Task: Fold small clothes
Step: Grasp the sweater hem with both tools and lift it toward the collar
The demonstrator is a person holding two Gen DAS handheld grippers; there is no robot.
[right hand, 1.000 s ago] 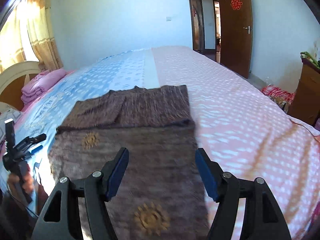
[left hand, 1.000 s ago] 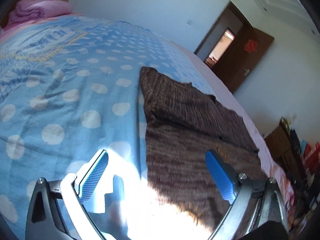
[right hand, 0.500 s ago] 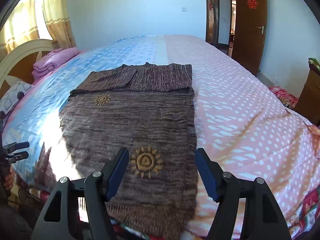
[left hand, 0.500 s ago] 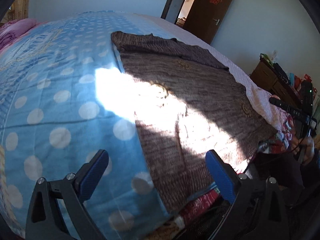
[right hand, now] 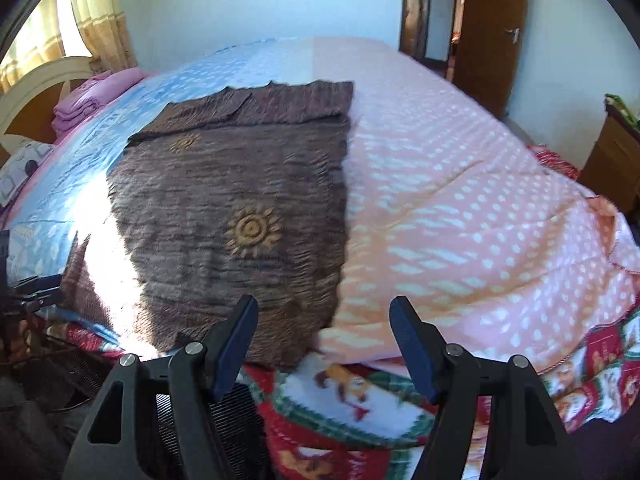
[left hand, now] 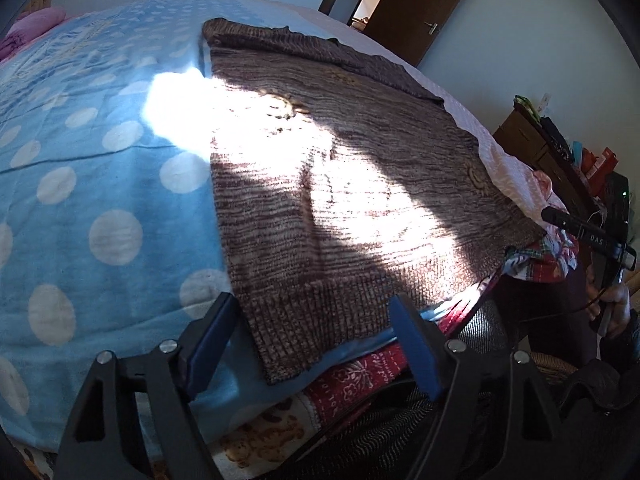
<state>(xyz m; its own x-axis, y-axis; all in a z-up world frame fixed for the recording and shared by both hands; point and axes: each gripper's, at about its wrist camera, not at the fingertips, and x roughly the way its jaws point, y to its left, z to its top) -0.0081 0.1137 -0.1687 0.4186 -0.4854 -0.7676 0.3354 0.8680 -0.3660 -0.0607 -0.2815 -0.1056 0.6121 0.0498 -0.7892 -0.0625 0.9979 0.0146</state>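
Observation:
A brown knitted sweater [left hand: 344,184] with yellow sun motifs lies flat on the bed, sleeves folded across its far end. It also shows in the right wrist view [right hand: 240,200]. My left gripper [left hand: 316,340] is open and empty, its jaws straddling the sweater's near left hem corner at the bed edge. My right gripper [right hand: 324,336] is open and empty, just off the bed edge by the sweater's near right hem corner. The right gripper's body shows at the far right of the left wrist view [left hand: 592,236].
The bed has a blue dotted cover [left hand: 88,184] on the left and a pink dotted one [right hand: 460,200] on the right. A red patterned blanket [right hand: 360,408] hangs below the edge. Folded pink bedding [right hand: 92,100] lies near the headboard. A wooden cabinet [right hand: 612,160] and door [right hand: 492,28] stand right.
Both grippers have pulled back from over the sweater toward the near bed edge and now sit at its hem corners. Both stay open. The sweater has not moved.

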